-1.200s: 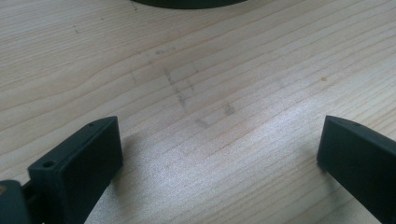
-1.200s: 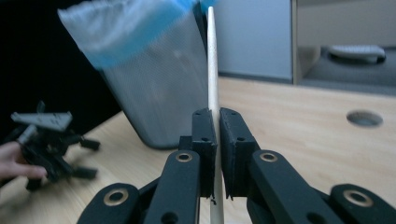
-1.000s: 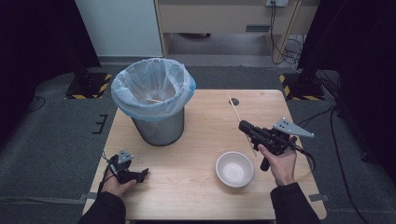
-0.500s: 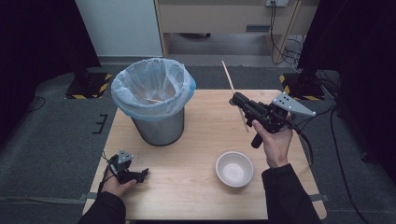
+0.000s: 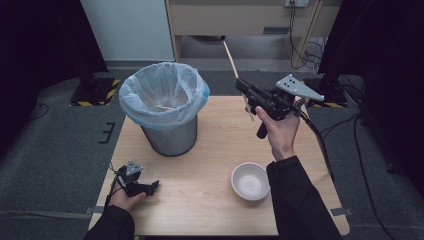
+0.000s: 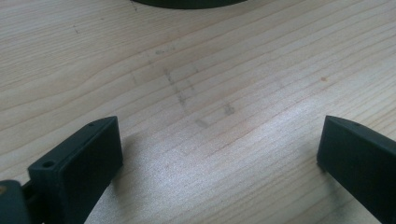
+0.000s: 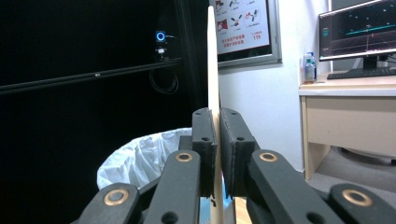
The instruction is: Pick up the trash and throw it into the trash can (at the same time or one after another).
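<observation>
Bare table, bin left, stick raised

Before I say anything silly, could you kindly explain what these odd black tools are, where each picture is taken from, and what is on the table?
A person sits at a wooden table and holds a hand tool with two black jaws in each hand. The high view looks down from above the person's side. The other two pictures come from small cameras riding on the tools, looking along their jaws.

On the table stand a metal bin lined with a pale blue bag and an empty white bowl.

The right gripper is raised above the table, and its jaws are shut on a thin wooden stick, which points up past them.

The left gripper rests low on the table near the person, jaws wide apart with only bare wood between them.
</observation>
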Tool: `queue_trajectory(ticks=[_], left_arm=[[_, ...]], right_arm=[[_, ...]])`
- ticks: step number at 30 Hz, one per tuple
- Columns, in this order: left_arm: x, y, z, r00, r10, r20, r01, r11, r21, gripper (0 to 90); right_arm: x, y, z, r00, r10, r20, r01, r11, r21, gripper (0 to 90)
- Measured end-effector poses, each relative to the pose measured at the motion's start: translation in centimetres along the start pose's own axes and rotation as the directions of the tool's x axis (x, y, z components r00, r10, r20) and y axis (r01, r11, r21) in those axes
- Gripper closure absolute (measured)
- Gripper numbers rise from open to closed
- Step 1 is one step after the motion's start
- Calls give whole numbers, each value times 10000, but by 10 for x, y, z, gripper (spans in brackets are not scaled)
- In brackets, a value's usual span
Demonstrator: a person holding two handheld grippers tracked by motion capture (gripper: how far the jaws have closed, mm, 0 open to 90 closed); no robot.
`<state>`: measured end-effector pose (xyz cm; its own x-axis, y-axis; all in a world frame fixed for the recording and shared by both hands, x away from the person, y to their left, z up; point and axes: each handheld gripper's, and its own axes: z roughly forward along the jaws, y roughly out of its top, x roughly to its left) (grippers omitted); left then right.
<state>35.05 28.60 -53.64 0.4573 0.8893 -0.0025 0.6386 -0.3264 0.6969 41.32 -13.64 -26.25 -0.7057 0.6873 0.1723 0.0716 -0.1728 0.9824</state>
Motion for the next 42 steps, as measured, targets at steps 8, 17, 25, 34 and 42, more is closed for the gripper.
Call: queue_trajectory(ticks=[8,17,25,34,42], left_arm=[[0,0,0,10000,-23,-10,23,10000,-21,0],[0,0,0,10000,-22,-4,22,10000,-25,0],[0,0,0,10000,-19,-1,19,10000,-22,0],[0,0,0,10000,-17,-1,17,10000,-17,0],[0,0,0,10000,-8,-2,8,10000,-14,0]], right_arm=[[6,11,26,10000,-18,-75,17,9999,-141,855],[10,16,52,9998,-36,-189,33,9998,-182,855],[14,17,75,9997,-24,-241,21,9999,-129,855],[14,15,99,9995,51,-322,-56,9999,-154,856],[21,11,126,9980,147,-616,-149,9999,-20,856]])
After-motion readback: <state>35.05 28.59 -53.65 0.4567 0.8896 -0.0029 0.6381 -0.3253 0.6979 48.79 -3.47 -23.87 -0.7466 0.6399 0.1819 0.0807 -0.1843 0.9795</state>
